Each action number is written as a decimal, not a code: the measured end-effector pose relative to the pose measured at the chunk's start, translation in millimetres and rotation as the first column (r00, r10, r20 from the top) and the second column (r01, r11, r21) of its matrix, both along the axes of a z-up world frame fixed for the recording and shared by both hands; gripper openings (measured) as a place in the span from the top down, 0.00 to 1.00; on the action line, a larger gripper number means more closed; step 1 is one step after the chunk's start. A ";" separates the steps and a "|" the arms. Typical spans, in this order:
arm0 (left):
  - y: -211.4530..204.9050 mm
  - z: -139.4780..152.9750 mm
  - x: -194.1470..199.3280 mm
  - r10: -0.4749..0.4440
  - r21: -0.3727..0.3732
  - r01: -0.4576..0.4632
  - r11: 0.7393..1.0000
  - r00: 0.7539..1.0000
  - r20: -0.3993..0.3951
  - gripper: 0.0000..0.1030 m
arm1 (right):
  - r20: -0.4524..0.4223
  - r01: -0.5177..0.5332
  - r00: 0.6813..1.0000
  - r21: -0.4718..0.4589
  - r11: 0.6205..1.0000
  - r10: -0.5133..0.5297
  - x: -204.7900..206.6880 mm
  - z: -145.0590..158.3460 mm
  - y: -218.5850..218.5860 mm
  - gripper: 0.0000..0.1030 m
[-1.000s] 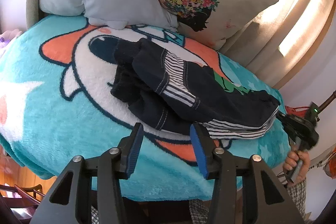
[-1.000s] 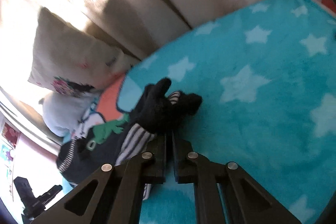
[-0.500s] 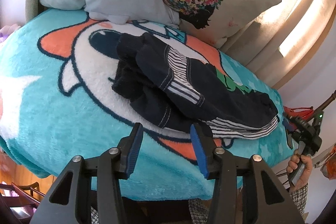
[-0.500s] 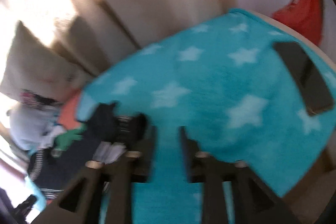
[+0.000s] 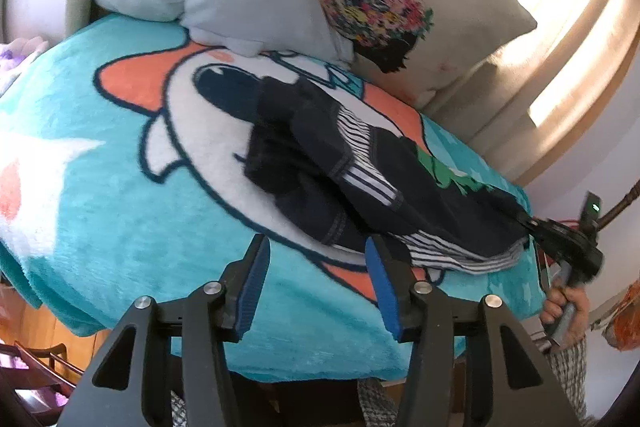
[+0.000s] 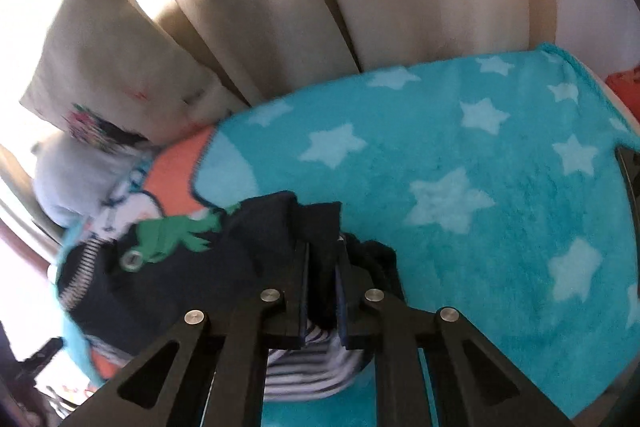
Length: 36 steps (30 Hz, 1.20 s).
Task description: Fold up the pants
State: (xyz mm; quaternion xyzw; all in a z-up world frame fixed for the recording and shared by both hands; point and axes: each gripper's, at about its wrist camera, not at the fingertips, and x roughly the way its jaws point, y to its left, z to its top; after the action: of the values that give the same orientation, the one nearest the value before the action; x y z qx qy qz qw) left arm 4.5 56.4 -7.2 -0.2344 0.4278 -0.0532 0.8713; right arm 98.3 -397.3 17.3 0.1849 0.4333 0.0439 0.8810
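Dark pants [image 5: 360,171] with striped lining lie crumpled across the middle of a turquoise cartoon blanket [image 5: 120,227] on a bed. The right gripper [image 6: 322,267], whose jaws have just been closing, pinches a fold of the dark cloth. The left gripper [image 5: 316,283] hovers half open and empty at lower centre. The cloth looks soft and limp (likely light); the waistband and hems seem the best holds.

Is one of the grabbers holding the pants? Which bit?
Yes. The right gripper has just closed its fingers on the dark pants, pinching one end. The left gripper is open, holding nothing.
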 end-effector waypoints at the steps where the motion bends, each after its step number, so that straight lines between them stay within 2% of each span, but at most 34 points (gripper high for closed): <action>1: 2.9 -0.9 -0.5 0.006 -0.005 -0.006 1.000 1.000 0.000 0.53 | 0.017 0.010 1.000 0.019 1.000 -0.011 -9.5 8.4 -4.2 0.89; 4: 11.4 -4.7 -2.2 0.018 -0.021 -0.018 1.000 1.000 -0.002 0.53 | 0.029 0.042 0.999 0.009 0.999 -0.043 -24.3 19.1 -9.3 0.89; 7: 19.2 -8.0 -5.6 0.027 -0.040 -0.027 0.999 1.000 -0.001 0.53 | 0.010 0.110 0.994 -0.088 0.990 -0.109 -33.7 20.1 -12.1 0.90; 12: 31.0 -12.4 -10.8 0.038 -0.056 -0.038 0.998 0.999 -0.001 0.53 | -0.080 0.185 0.975 -0.242 0.952 -0.209 -34.2 -2.4 -21.3 0.93; 15: 38.4 -14.1 -12.9 0.048 -0.064 -0.048 0.997 0.999 0.000 0.53 | -0.120 0.215 0.963 -0.200 0.956 -0.242 -34.8 -11.0 -31.3 0.91; 17: 43.6 -14.6 -14.5 0.059 -0.067 -0.059 0.996 0.998 0.002 0.53 | -0.081 0.271 0.954 -0.190 0.944 -0.290 -39.9 -0.1 -35.1 0.84; 19: 50.2 -16.2 -14.9 0.076 -0.073 -0.076 0.994 0.997 -0.001 0.52 | -0.010 0.302 0.951 -0.190 0.934 -0.310 -46.4 18.0 -30.3 0.57; 21: 56.5 -18.3 -15.2 0.092 -0.080 -0.092 0.992 0.996 -0.006 0.52 | 0.082 0.334 0.943 -0.209 0.919 -0.324 -51.4 42.0 -17.1 0.48; 22: 58.8 -19.2 -15.9 0.100 -0.081 -0.100 0.992 0.995 -0.007 0.52 | 0.104 0.335 0.942 -0.217 0.917 -0.319 -51.8 48.4 -10.5 0.48; 24: 62.9 -20.7 -17.5 0.114 -0.080 -0.115 0.990 0.993 -0.011 0.52 | 0.152 0.298 0.951 -0.231 0.926 -0.268 -47.8 62.0 16.4 0.48; 26: 66.7 -21.7 -20.4 0.127 -0.084 -0.127 0.988 0.992 -0.012 0.52 | 0.165 0.192 0.974 -0.243 0.951 -0.155 -34.8 66.5 55.0 0.48; 28: 69.7 -21.2 -24.0 0.138 -0.083 -0.138 0.987 0.990 -0.011 0.52 | 0.143 0.035 0.990 -0.260 0.965 0.002 -19.7 62.2 103.6 0.48; 30: 74.3 -19.0 -30.6 0.152 -0.077 -0.152 0.985 0.988 -0.004 0.52 | 0.116 -0.116 0.982 -0.273 0.955 0.152 -6.3 52.4 155.8 0.48; 33: 82.7 -14.0 -42.3 0.177 -0.070 -0.176 0.982 0.984 0.010 0.51 | 0.082 -0.353 0.921 -0.230 0.907 0.380 3.6 37.3 229.0 0.48; 34: 87.0 -12.2 -47.8 0.192 -0.070 -0.190 0.979 0.981 0.015 0.50 | 0.072 -0.449 0.878 -0.220 0.866 0.474 4.5 30.7 263.9 0.45; 36: 94.0 -10.1 -55.4 0.215 -0.071 -0.213 0.974 0.976 0.023 0.48 | 0.065 -0.540 0.818 -0.255 0.802 0.571 0.7 21.6 308.8 0.37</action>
State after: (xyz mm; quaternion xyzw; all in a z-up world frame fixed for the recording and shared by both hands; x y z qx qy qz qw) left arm -50.9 150.4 -17.3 -0.3080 0.3847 0.0230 0.8698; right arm 98.9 -88.5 39.0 -0.0550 0.4083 0.2635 0.8722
